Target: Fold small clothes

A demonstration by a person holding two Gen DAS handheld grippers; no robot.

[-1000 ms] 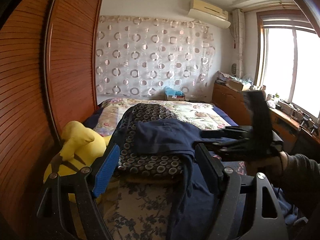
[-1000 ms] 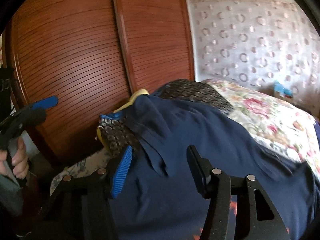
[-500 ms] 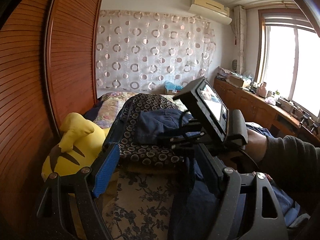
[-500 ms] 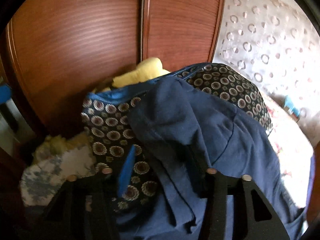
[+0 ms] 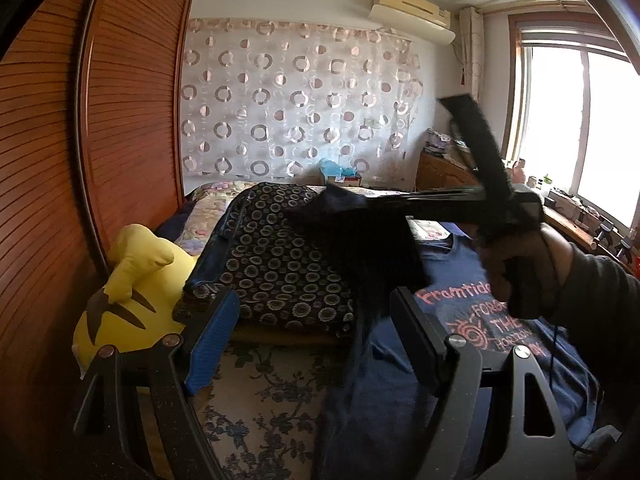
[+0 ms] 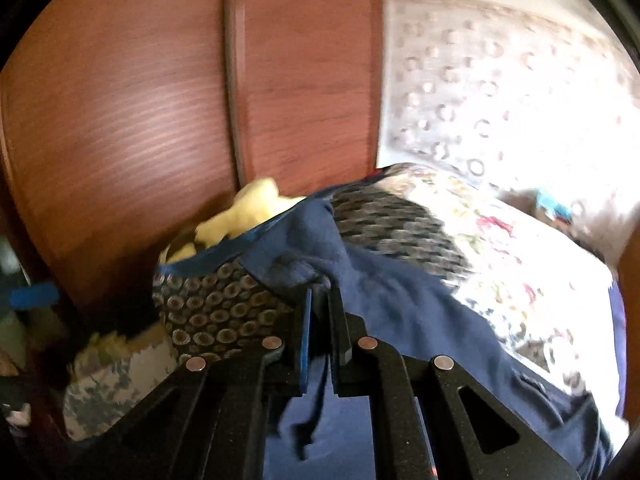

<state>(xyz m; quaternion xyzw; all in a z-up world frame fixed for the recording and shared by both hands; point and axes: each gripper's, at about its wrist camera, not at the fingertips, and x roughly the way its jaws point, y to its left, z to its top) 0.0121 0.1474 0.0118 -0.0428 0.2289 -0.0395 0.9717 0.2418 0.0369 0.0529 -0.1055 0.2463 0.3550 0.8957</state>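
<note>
— Nearest the lens?
— Left hand-held gripper [image 5: 312, 344], spread wide, pinching nothing, above a floral sheet [image 5: 256, 396] at the bed's near end. Right hand-held gripper [image 6: 320, 304], pressed together on a fold of the navy T-shirt [image 6: 400, 312], fabric bunched up between the blue pad and the black one.
— And the rest of the shirt?
— Spread on the bed [image 5: 428, 228] to the right, printed side up, red lettering [image 5: 488, 320] showing; one edge lifted and hanging dark in the left wrist view. Held from the right by a hand [image 5: 520, 272] in a dark sleeve.
— Just beyond?
— Dark circle-patterned cushion [image 5: 276, 264], touching the shirt's raised fold. Yellow plush toy [image 5: 132, 292] wedged beside it against the slatted wooden wardrobe doors [image 5: 120, 120].
— Farther back?
— Flowered quilt [image 6: 500, 248] across the mattress, then a sheer ring-patterned curtain [image 5: 296, 100]. Air conditioner [image 5: 412, 12] high on the wall. Bright window [image 5: 576, 120] at right over a cluttered wooden sideboard [image 5: 444, 168].
</note>
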